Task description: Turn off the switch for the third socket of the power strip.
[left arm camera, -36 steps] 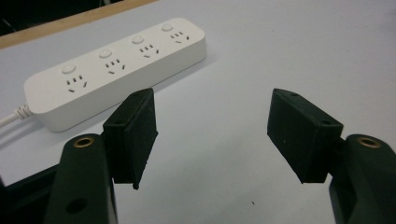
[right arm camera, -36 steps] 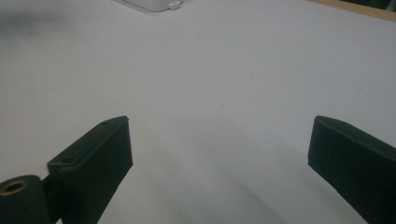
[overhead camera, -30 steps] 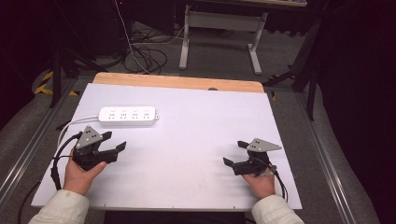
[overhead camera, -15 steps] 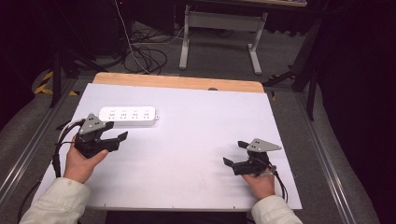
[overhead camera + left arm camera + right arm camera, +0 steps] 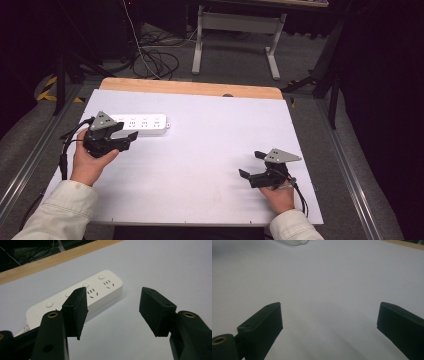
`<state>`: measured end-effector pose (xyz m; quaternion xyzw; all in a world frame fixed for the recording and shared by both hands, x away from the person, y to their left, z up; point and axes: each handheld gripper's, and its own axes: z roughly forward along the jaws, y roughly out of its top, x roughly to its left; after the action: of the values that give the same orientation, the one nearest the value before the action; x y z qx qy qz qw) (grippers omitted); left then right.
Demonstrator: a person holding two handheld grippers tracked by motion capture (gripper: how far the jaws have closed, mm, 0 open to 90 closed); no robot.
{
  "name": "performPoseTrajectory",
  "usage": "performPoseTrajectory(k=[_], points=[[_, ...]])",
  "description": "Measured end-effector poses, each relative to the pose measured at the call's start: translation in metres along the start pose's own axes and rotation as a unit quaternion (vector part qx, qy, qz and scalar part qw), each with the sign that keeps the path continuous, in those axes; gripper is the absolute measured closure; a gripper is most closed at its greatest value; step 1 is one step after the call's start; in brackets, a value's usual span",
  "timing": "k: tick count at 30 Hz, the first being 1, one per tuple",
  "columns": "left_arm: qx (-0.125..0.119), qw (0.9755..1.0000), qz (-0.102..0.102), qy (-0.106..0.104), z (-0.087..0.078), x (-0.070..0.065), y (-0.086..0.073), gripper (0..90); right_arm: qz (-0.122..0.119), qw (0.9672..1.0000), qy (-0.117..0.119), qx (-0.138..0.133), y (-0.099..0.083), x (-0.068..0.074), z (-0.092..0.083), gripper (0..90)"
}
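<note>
Presently, item one: white plastic power strip (image 5: pixel 141 125), lying flat at the far left of the white tabletop (image 5: pixel 210 165). Item two: my left gripper (image 5: pixel 121 136), jaws apart, empty, just near of the strip. Item three: my right gripper (image 5: pixel 251 165), jaws apart, empty, near right. I judge a square, level approach across the strip's narrow width best.

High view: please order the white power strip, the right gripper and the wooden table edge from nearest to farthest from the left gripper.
1. power strip, just beside the left gripper.
2. wooden table edge, along the far side.
3. right gripper, across the table, near the front.
</note>
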<state>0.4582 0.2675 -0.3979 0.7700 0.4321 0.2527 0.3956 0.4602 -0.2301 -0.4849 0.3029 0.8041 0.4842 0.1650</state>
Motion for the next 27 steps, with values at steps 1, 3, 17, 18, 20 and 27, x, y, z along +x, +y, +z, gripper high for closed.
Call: performPoseTrajectory(k=[1, 3, 17, 18, 20, 27], points=[[0.003, 1.0, 0.004, 0.001, 0.001, 0.001, 0.002, 40.1, 0.0, 1.0, 0.0, 0.0, 0.0, 0.0, 0.0, 6.8], [0.003, 1.0, 0.006, -0.001, 0.003, 0.002, 0.006, 41.3, 0.0, 1.0, 0.0, 0.0, 0.0, 0.0, 0.0, 6.8], [-0.013, 0.9998, -0.007, 0.01, 0.013, 0.003, 0.018, 62.7, -0.003, 1.0, 0.003, -0.003, 0.0, 0.0, 0.0, 6.8], [-0.011, 0.9998, -0.011, 0.01, 0.014, 0.004, 0.018, 65.2, -0.002, 1.0, 0.003, -0.002, 0.0, 0.0, 0.0, 6.8], [-0.009, 0.9998, -0.012, 0.012, 0.017, 0.006, 0.019, 74.6, -0.002, 1.0, 0.003, -0.002, 0.0, 0.0, 0.0, 6.8], [-0.002, 0.9994, -0.03, 0.015, 0.026, 0.016, 0.02, 89.9, -0.003, 1.0, 0.003, -0.002, 0.0, 0.001, 0.0, 6.9]])
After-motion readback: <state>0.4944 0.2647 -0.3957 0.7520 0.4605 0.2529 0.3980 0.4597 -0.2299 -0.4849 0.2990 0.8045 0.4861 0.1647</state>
